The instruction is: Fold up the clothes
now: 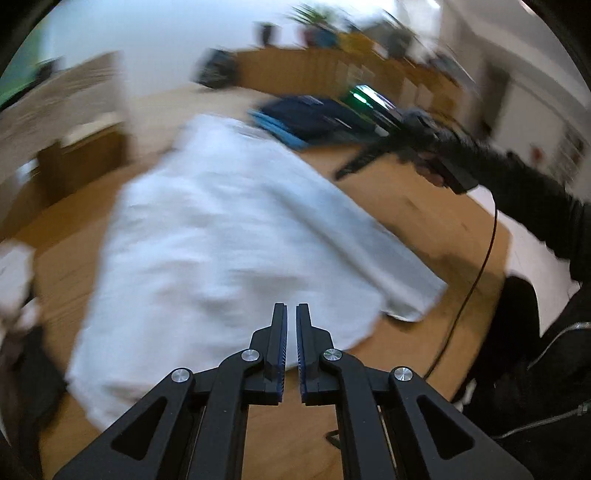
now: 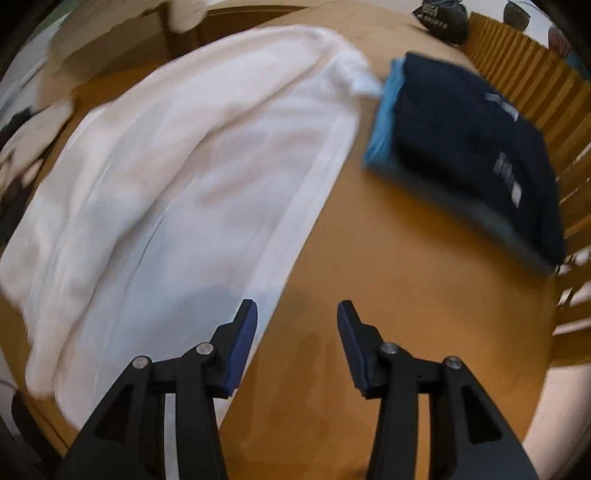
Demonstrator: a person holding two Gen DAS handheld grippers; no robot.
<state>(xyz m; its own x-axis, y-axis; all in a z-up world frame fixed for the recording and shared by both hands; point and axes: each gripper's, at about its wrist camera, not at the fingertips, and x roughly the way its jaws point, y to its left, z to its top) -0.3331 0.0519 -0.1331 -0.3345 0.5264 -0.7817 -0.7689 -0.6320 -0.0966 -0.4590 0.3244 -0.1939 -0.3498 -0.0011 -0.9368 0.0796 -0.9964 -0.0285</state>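
Observation:
A white garment (image 1: 221, 229) lies spread along the wooden table (image 1: 424, 214), partly folded lengthwise (image 2: 177, 177). My left gripper (image 1: 291, 314) hovers over its near hem, fingers almost together with a thin gap and nothing between them. In the left wrist view my right gripper (image 1: 354, 166) hangs blurred over the table to the right, held by a hand in a black sleeve. My right gripper (image 2: 295, 314) is open above the garment's right edge, with bare wood between its fingers. A folded navy garment (image 2: 476, 155) rests on a folded light-blue one (image 2: 380, 140) at the far right.
Slatted wooden paneling (image 2: 546, 122) runs along the table's far side. A dark bag (image 2: 443, 20) sits at the far end. Loose clothes (image 1: 14, 280) lie at the left table edge. A black cable (image 1: 476, 273) hangs over the right side. The person's black jacket (image 1: 546, 369) is near right.

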